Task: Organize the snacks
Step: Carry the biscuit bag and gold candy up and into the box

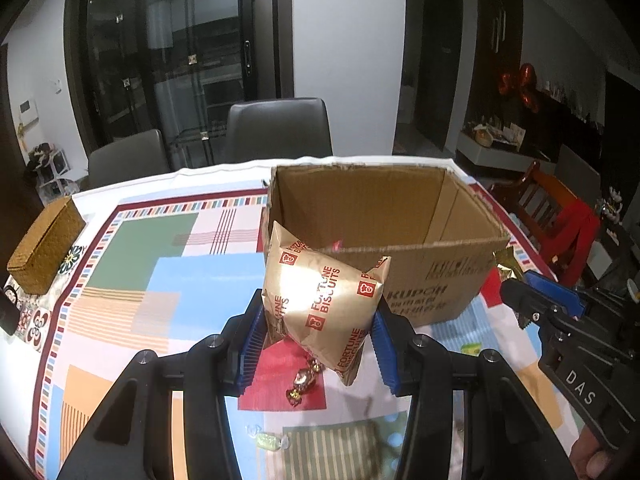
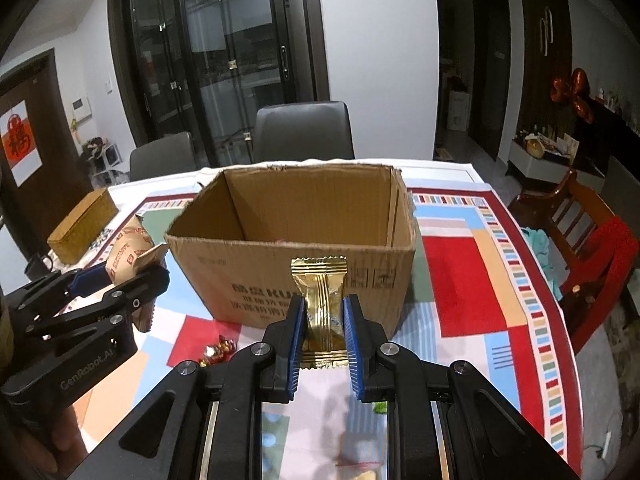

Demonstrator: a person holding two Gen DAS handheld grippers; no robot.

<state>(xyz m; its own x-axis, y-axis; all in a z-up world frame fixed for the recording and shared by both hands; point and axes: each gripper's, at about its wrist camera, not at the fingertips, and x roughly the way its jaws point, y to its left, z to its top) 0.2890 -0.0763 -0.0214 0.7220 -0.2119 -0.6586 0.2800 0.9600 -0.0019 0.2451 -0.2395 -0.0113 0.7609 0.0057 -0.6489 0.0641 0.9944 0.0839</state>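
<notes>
Two snacks lifted, none boxed yet
Left gripper jaws clamp the tan biscuit pouch, right gripper jaws the gold wafer packet; open cardboard box waits, foil candies remain.

Matt corrugated cardboard box with rough torn rim. Glossy foil biscuit bag; shiny gold foil wrapper, crimped at the ends. Ribbed blue pads on matt black plastic fingers with metal pins. Smooth printed tablecloth. Woven basket box.
</notes>
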